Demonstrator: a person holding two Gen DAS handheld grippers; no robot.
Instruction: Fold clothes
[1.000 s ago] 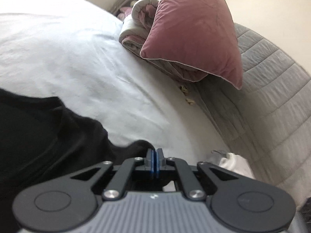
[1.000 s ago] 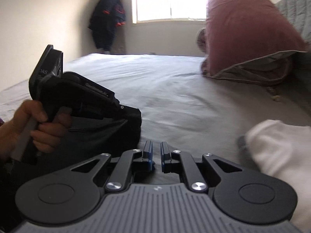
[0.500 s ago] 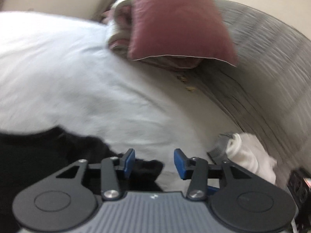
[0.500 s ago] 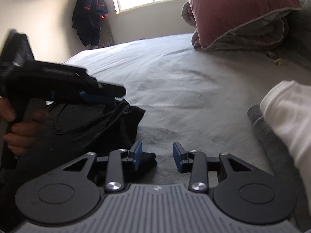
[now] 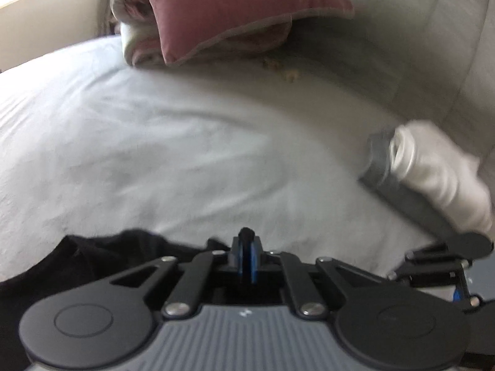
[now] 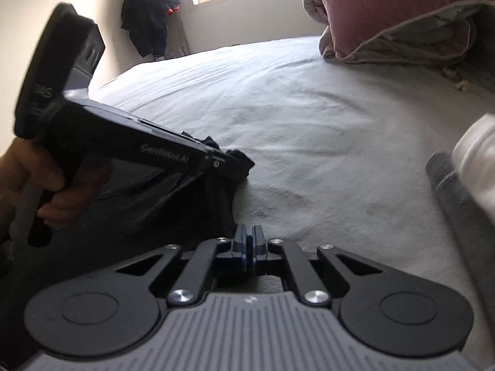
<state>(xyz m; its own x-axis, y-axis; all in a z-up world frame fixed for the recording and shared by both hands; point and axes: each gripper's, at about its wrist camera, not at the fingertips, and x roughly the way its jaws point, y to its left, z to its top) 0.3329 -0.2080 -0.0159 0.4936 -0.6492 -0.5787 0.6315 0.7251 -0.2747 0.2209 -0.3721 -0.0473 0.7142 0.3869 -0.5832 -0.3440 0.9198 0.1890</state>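
Note:
A black garment (image 5: 92, 259) lies bunched at the near left of the pale bed sheet (image 5: 185, 139). My left gripper (image 5: 246, 247) is shut, and a tuft of the black fabric pokes up between its blue pads. In the right wrist view a hand (image 6: 27, 179) holds that left gripper (image 6: 227, 159), which lifts a corner of the garment (image 6: 154, 204) off the bed. The cloth hangs from it down to my right gripper (image 6: 249, 241). That gripper's pads are pressed together at the cloth's lower edge.
A pink pillow (image 5: 235, 9) rests on a rolled quilt at the head of the bed. To the right lies a folded white piece (image 5: 439, 170) on a folded grey one (image 5: 389, 170). A dark jacket (image 6: 148, 15) hangs by the window. A grey quilted headboard (image 5: 417, 46) stands to the right.
Both grippers opened half a second ago and have since shut on the black garment. The left one now lifts its corner, and both views have swung toward the pillow.

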